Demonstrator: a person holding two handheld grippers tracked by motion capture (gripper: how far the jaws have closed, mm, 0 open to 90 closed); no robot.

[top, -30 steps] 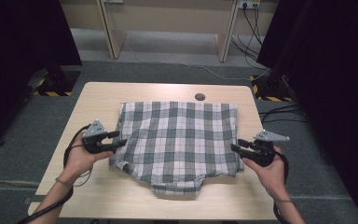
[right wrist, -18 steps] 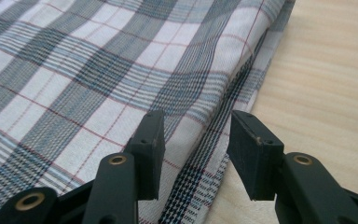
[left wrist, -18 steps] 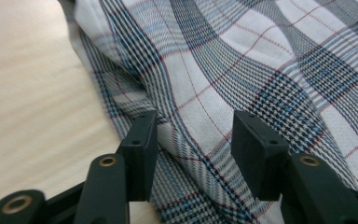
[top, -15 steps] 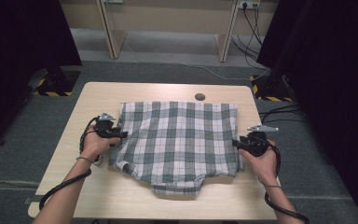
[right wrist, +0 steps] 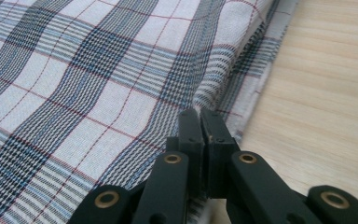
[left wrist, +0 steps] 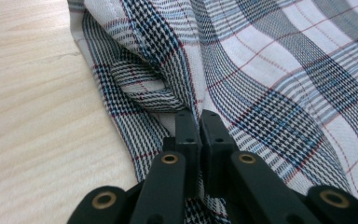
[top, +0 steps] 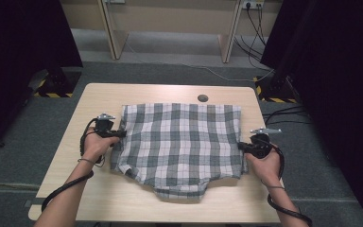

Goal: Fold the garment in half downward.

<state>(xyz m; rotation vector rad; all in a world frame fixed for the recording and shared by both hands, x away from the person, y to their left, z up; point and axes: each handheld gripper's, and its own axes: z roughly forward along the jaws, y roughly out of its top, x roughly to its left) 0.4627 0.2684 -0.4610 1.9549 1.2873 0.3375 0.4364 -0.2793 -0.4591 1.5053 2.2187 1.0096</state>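
Your plaid shirt (top: pixel 182 144) lies spread flat in the middle of the wooden table (top: pixel 99 203), folded into a rough rectangle with a narrower flap sticking out toward you at the near edge. Your left gripper (top: pixel 118 134) sits at the shirt's left edge, and its jaws have just been closing; in the left gripper view they are clamped together on a raised fold of the checked fabric (left wrist: pixel 158 93), which bunches up right in front of the tips, with bare table just beside the cloth's hem. Your right gripper (top: pixel 242 146) sits at the shirt's right edge, and its jaws have just been closing too; in the right gripper view they pinch a ridge of the cloth (right wrist: pixel 121 70) close to the hem, where several layers stack along the border next to the bare wood. Both your hands rest low on the table, well apart, one on each side of the garment, with the cables trailing back along your forearms
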